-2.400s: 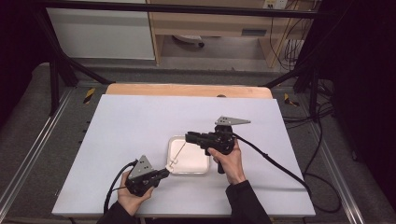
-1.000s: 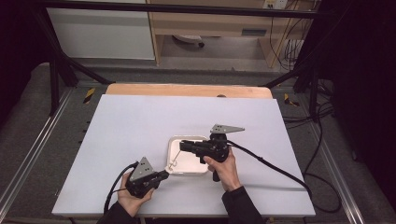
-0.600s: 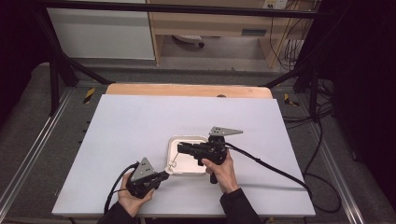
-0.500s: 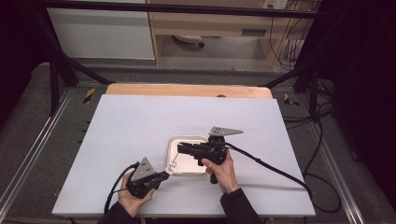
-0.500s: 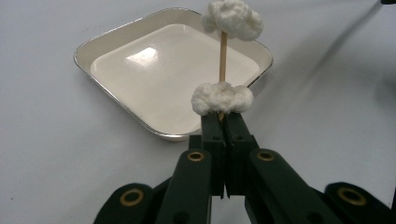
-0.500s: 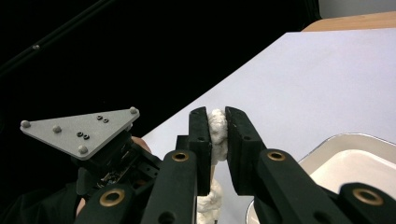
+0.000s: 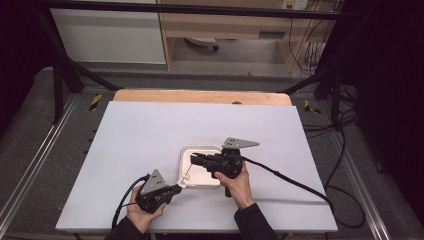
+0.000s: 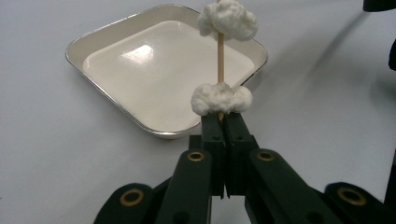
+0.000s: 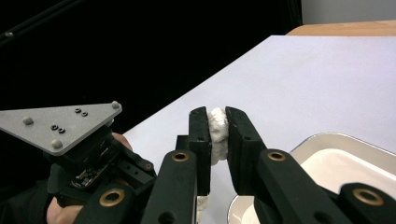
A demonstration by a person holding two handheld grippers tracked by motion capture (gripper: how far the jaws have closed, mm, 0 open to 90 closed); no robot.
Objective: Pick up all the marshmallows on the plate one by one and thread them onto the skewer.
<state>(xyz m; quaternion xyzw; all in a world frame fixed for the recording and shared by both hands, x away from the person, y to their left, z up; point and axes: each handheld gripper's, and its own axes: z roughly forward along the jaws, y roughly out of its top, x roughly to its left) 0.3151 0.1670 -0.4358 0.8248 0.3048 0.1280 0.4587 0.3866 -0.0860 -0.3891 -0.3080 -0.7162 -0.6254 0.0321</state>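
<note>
Finds the right gripper (image 7: 192, 159) drawn in toward the person and lower over the tray (image 7: 200, 148) than in the earlier high-view frames; finds the left gripper (image 7: 181, 186) where it was, just off the tray's near corner; reads as the approach being over and a grip made.

Shows, in the left gripper view, the left gripper (image 8: 224, 119) pressed together on the bottom end of a thin wooden stick (image 8: 220, 60), upright, with a lower white tuft (image 8: 222, 99) sitting right on the jaw tips and an upper white tuft (image 8: 227, 18) near the stick's top; shows, in the right gripper view, the right gripper (image 9: 217, 116) pinching a white tuft (image 9: 217, 128) between its pads, seemingly the upper one.

Suggests a pull along the stick comes next, to strip that tuft off.

Holds nothing yet, that tray (image 8: 112, 29): shallow, cream inside, metal rim, bare glossy floor; lies flat on the white table (image 7: 150, 130), behind the stick.
</note>
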